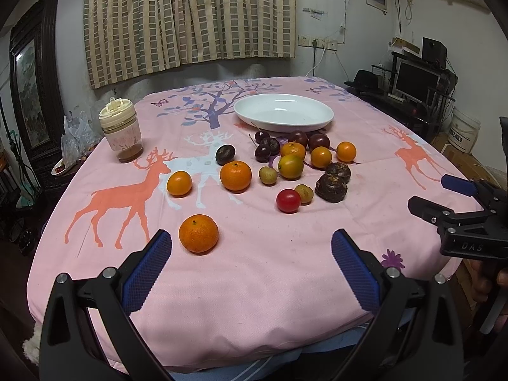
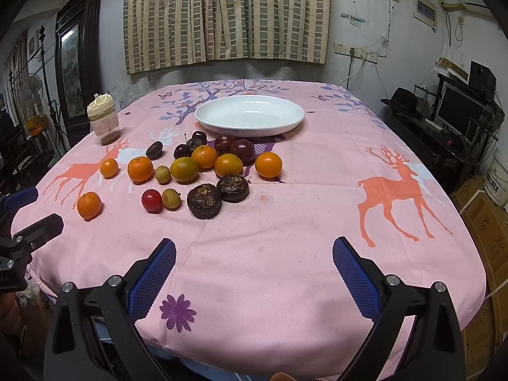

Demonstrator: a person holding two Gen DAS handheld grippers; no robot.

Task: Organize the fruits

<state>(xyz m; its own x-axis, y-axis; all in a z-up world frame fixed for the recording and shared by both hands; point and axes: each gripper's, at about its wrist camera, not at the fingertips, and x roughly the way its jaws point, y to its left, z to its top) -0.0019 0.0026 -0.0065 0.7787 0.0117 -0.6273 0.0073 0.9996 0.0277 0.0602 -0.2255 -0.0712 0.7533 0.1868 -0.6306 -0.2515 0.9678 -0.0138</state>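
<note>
Okay, your left gripper (image 1: 250, 254) is spread wide, blue pads apart, nothing between them, hovering over the near edge of the pink tablecloth (image 1: 270, 301). Your right gripper (image 2: 254, 260) is the same: spread wide, holding nothing, low over the near edge. In the left wrist view you see the right gripper from the side at the right border, fingers apart.

The fruit sits loose on the cloth, mid-table, in front of the white dish (image 1: 283, 111), which has nothing in it. Nearest your left gripper is a lone orange mandarin (image 1: 198, 233), well apart from the rest. Further back sit a small orange one (image 1: 179, 183) and a bigger mandarin (image 1: 236, 175), with a dark round fruit (image 1: 225, 154) just behind the bigger one. A red cherry tomato (image 1: 288, 200) touches a small yellowish fruit (image 1: 304, 193); another yellowish one (image 1: 268, 175) sits left of a yellow-green citrus (image 1: 290, 166). Two dark brown wrinkled lumps (image 1: 331, 188) sit together at the right of the group. Cherries (image 1: 263, 153) and dark plums (image 1: 318, 141) cluster just in front of the dish, with three more small oranges (image 1: 346, 151) among and beside them.

A jar with a cream lid (image 1: 120, 130) stands on the left side of the cloth, apart from the fruit. A checked curtain (image 1: 190, 19) hangs behind the table.
</note>
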